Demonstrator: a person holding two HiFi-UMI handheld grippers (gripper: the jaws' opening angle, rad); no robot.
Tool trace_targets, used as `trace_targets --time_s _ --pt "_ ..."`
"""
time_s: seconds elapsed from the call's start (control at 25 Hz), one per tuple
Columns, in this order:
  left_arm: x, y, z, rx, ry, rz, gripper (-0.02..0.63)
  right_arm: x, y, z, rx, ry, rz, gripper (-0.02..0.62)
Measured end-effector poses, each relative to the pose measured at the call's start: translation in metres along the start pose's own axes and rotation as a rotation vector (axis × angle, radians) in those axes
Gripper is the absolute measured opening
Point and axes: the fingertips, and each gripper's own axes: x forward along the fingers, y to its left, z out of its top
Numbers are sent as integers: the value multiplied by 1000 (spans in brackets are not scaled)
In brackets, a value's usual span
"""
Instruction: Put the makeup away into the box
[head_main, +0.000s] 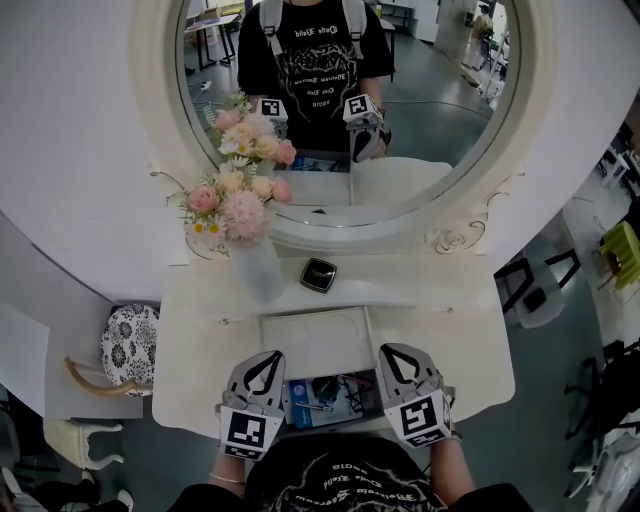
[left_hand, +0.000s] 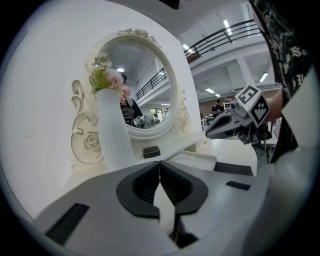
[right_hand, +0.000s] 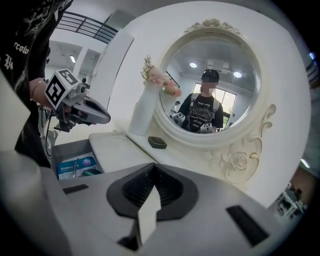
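A small black compact (head_main: 318, 274) lies on the white vanity top (head_main: 450, 300), just under the round mirror; it also shows as the compact (right_hand: 157, 142) in the right gripper view. Below it an open drawer (right_hand: 67, 149) holds a blue packet (head_main: 302, 402) and other small makeup items. My left gripper (head_main: 268, 358) hovers at the drawer's left side, jaws together and empty. My right gripper (head_main: 392, 352) hovers at the drawer's right side, jaws closed with nothing between them. Each gripper sees the other across the drawer: the left gripper (right_hand: 100, 117), the right gripper (left_hand: 220, 131).
A tall white vase (head_main: 255, 265) of pink and cream flowers (head_main: 232, 205) stands left of the compact. The big round mirror (head_main: 350, 100) backs the table. A patterned stool (head_main: 128, 345) sits at the table's left. Chairs (head_main: 535, 285) stand to the right.
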Motion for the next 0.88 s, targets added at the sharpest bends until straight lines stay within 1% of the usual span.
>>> trace_targets --time_s 0.36,0.48,0.6,0.76,0.88 --pt "2 -2 -2 -1 -2 -3 15 -5 -15 -6 74 -31 -71 8" --pt "1 -2 -3 0 3 4 15 -6 -16 -13 43 0 -78 8" --pt "2 -2 -4 18 7 2 15 -8 -19 -17 -1 36 -90 8" --pt "6 4 4 38 -14 -5 15 -8 -19 -19 -55 52 -86 8" --pt "8 6 12 48 -34 -9 15 -10 -21 -19 -63 51 -94 8"
